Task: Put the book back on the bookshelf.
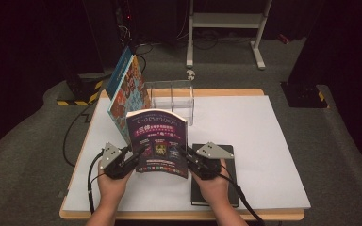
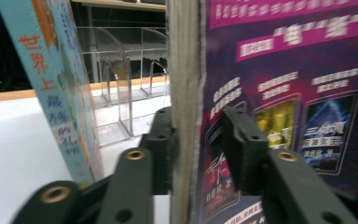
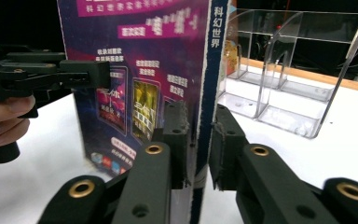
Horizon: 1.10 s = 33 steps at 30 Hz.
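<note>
purple paperback book (image 1: 158, 141) upright near table's front, not yet in clear acrylic rack (image 1: 172, 99) behind it - right gripper (image 1: 191, 157) clamps spine, left gripper (image 1: 134, 155) loosened at page edge - slotting remains.

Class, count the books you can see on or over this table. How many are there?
3: a purple book upright between both grippers, a blue book leaning at the clear rack's left, and a black book flat under the right hand.
</note>
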Each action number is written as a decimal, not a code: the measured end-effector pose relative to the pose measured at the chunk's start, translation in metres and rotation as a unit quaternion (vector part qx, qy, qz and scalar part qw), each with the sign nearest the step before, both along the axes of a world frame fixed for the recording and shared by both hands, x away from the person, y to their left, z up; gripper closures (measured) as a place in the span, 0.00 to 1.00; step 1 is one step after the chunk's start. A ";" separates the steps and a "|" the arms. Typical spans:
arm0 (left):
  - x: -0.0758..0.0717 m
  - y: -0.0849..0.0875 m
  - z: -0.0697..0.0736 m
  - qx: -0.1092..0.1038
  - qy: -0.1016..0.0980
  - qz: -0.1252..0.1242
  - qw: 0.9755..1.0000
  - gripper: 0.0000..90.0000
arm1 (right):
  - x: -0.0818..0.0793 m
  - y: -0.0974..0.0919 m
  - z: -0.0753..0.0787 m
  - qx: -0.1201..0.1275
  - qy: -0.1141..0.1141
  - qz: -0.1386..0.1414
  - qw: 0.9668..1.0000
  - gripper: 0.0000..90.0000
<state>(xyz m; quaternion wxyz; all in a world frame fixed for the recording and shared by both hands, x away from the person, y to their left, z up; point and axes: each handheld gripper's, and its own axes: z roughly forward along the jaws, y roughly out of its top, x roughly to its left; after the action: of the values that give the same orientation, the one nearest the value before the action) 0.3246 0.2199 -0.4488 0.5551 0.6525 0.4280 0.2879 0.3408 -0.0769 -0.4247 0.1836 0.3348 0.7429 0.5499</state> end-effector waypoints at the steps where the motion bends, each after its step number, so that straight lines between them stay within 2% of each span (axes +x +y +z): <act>1: -0.003 0.000 -0.001 0.000 -0.003 -0.001 1.000 0.65 | -0.002 -0.001 -0.001 0.001 -0.001 0.002 1.000 0.84; 4: -0.012 0.001 -0.004 0.007 -0.010 0.001 1.000 0.54 | -0.012 -0.003 -0.005 -0.005 -0.010 0.016 1.000 0.79; 9: -0.023 0.004 -0.007 0.006 -0.011 0.000 1.000 0.47 | -0.025 -0.002 -0.016 -0.013 0.003 0.044 0.999 0.62; 11: -0.025 0.005 -0.009 0.003 -0.009 -0.004 1.000 0.45 | -0.025 -0.001 -0.016 -0.011 0.008 0.056 0.998 0.53; 14: -0.025 0.006 -0.011 0.002 -0.003 -0.005 1.000 0.44 | -0.020 0.002 -0.008 -0.003 0.011 0.062 0.998 0.45; 16: -0.024 0.005 -0.012 0.003 0.001 -0.007 1.000 0.44 | -0.015 0.004 -0.001 0.008 0.010 0.079 0.997 0.48; 19: -0.022 0.006 -0.015 0.005 0.006 -0.009 1.000 0.44 | -0.008 0.004 0.012 0.014 0.001 0.083 0.996 0.48; 21: -0.021 0.006 -0.017 0.007 0.010 -0.009 1.000 0.44 | -0.004 0.004 0.020 0.021 -0.005 0.096 0.995 0.50; 24: -0.020 0.008 -0.019 0.008 0.016 -0.006 1.000 0.45 | 0.002 0.007 0.027 0.013 -0.013 0.101 0.995 0.51; 26: -0.020 0.009 -0.020 0.005 0.018 -0.004 1.000 0.45 | 0.006 0.008 0.029 0.018 -0.014 0.109 0.994 0.54; 30: -0.020 0.010 -0.019 0.007 0.017 -0.005 1.000 0.45 | 0.011 0.011 0.028 0.008 -0.011 0.115 0.993 0.62; 33: -0.020 0.011 -0.019 0.005 0.018 0.000 1.000 0.45 | 0.014 0.012 0.029 0.006 -0.013 0.117 0.993 0.64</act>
<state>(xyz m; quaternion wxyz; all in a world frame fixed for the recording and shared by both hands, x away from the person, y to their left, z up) 0.3051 0.2311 -0.4677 0.5436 0.6604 0.4367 0.2786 0.3550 -0.0654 -0.3956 0.1251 0.2395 0.7711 0.5765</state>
